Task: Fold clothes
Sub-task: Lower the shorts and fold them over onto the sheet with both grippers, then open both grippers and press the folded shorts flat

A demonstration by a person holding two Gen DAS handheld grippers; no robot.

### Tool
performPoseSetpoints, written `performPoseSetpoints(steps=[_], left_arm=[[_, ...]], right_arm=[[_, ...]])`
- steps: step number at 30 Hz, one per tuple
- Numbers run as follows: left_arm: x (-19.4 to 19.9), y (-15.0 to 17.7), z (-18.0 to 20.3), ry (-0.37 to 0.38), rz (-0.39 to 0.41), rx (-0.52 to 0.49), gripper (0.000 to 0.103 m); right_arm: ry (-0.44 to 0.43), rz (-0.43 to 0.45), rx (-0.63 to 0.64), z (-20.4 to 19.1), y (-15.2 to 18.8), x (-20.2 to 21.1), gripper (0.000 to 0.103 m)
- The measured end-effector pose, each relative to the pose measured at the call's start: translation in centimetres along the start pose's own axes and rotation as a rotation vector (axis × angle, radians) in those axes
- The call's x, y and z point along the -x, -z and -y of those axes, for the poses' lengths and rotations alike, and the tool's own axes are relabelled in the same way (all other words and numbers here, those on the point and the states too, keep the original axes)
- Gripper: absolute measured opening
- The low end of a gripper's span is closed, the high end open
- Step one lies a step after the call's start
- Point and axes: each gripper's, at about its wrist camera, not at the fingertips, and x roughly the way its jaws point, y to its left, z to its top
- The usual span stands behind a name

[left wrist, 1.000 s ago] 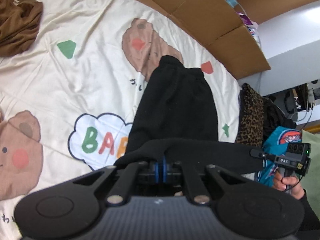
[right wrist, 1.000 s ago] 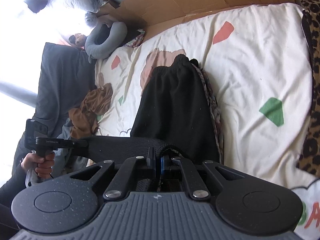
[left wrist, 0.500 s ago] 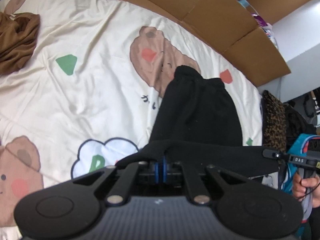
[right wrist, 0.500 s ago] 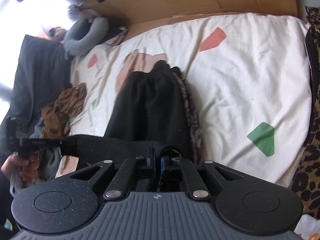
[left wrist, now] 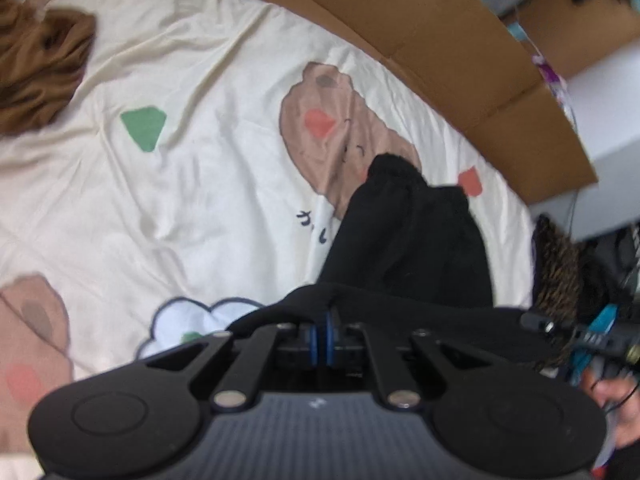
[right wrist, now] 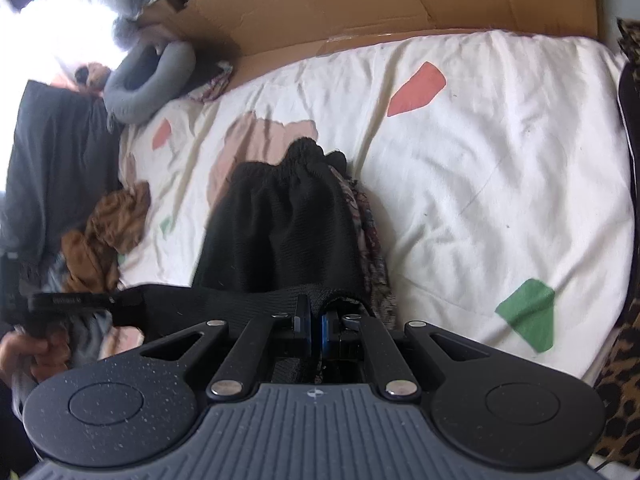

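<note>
Cartoon bedsheet (left wrist: 200, 184), brown clothes (left wrist: 36, 76) aside; both hand-held grippers (left wrist: 325, 320) (right wrist: 314, 320) clamped on black garment (left wrist: 412, 248).

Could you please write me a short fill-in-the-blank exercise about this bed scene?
1. Both grippers are shut on the ____ garment.
2. The sheet is printed with cartoon ____.
3. The crumpled cloth lying apart from the held garment is ____.
4. Along the far edge of the bed lies flattened ____.

Missing words: black; bears; brown; cardboard
</note>
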Motion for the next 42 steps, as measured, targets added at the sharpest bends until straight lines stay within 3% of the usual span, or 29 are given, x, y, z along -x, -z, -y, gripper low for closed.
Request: performPoseSetpoints(steps=[8, 14, 18, 19, 20, 21, 22, 23, 27, 34, 38, 42], left_arm=[[0.1, -0.6, 1.0, -0.028, 0.039, -0.038, 0.005], [-1.9, -1.1, 0.2, -0.077, 0.045, -0.042, 0.005], [-2.1, -1.2, -0.1, -0.132, 0.039, -0.023, 0.017], [-1.8, -1.2, 0.0, -0.144, 0.048, -0.028, 0.027], [-1.3, -1.1, 0.1, -0.152, 0.061, -0.038, 0.039], [-0.8, -0.9, 0.3, -0.152, 0.071, -0.048, 0.047], [-0.4, -0.8, 0.5, -0.147, 0.080, -0.054, 0.048], [0.0, -0.6, 0.6, -0.144, 0.082, -0.056, 0.048], [0.8, 0.4, 1.5, -0.160, 0.084, -0.093, 0.052], [-1.0, 2.6, 2.8, -0.220, 0.043, -0.196, 0.066], [-2.8, 3.7, 3.0, -0.284, 0.013, -0.277, 0.070], [-3.9, 4.4, 2.6, -0.310, -0.016, -0.282, 0.070]], right_arm=[[0.019, 0.022, -0.004, 0.0, -0.6, 0.1, 0.003], [0.042, 0.040, -0.038, 1.0, -0.8, -1.3, 0.004], [0.087, 0.061, -0.074, 2.0, -0.8, -1.5, 0.007], [0.081, 0.066, -0.081, 2.1, -0.8, -1.1, 0.009], [0.075, 0.071, -0.087, 2.2, -0.7, -0.8, 0.011], [0.071, 0.078, -0.087, 2.1, -0.6, -0.3, 0.024], [0.072, 0.085, -0.083, 1.9, -0.6, 0.0, 0.046], [0.077, 0.096, -0.070, 1.6, -0.5, 0.5, 0.051], [0.099, 0.105, -0.011, 0.0, 0.2, 1.8, 0.055], [0.208, 0.044, 0.166, -3.2, 2.9, 1.2, 0.078], [0.287, -0.009, 0.242, -4.3, 4.3, -0.5, 0.079], [0.345, -0.030, 0.233, -4.7, 5.0, -1.5, 0.080]])
